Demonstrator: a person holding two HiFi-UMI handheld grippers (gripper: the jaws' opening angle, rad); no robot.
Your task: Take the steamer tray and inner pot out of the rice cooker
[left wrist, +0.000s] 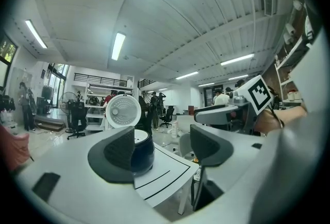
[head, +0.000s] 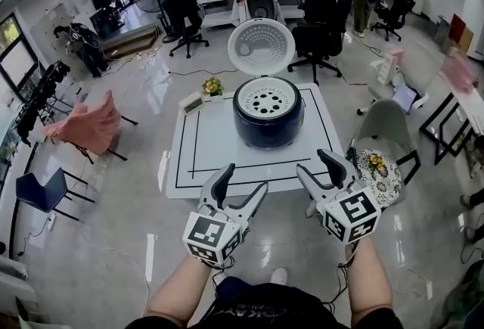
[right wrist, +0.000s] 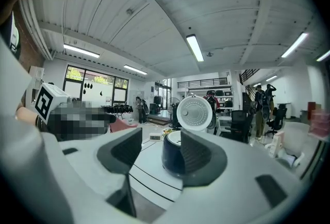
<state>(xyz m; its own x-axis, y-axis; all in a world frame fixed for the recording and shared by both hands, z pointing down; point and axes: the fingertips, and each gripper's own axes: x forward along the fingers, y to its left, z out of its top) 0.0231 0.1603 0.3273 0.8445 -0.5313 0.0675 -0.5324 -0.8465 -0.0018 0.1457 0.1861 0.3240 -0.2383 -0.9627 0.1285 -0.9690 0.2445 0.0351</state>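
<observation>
**A:** Where is the work set out?

**B:** A white square table edged with black lines (head: 189, 157) is seen at twelve o'clock from the person. A round dark-blue rice cooker (head: 268, 131) is stood near its middle. The cooker's white domed lid (head: 261, 48) is swung upright at the cooker's twelve o'clock edge. A white perforated steamer tray (head: 268, 102) is seated in the open mouth. The inner pot is hidden beneath the tray.

**A:** And how are the tools held?

**B:** The left gripper (head: 243, 180) and the right gripper (head: 312, 165) are both held with jaws spread wide. Nothing is caught between the pads. Both are kept short of the table's six o'clock edge, well apart from the cooker.

**A:** How is the tray expected to handle?

**B:** It is judged light, thin and stiff, with a smooth rim that could slip. A hold on the rim at nine and three o'clock is advised, so that it can be lifted level.

**A:** And the pot?

**B:** It is presumed heavier, rigid and slick. Its rim would best be pinched on opposite sides by both grippers.
</observation>
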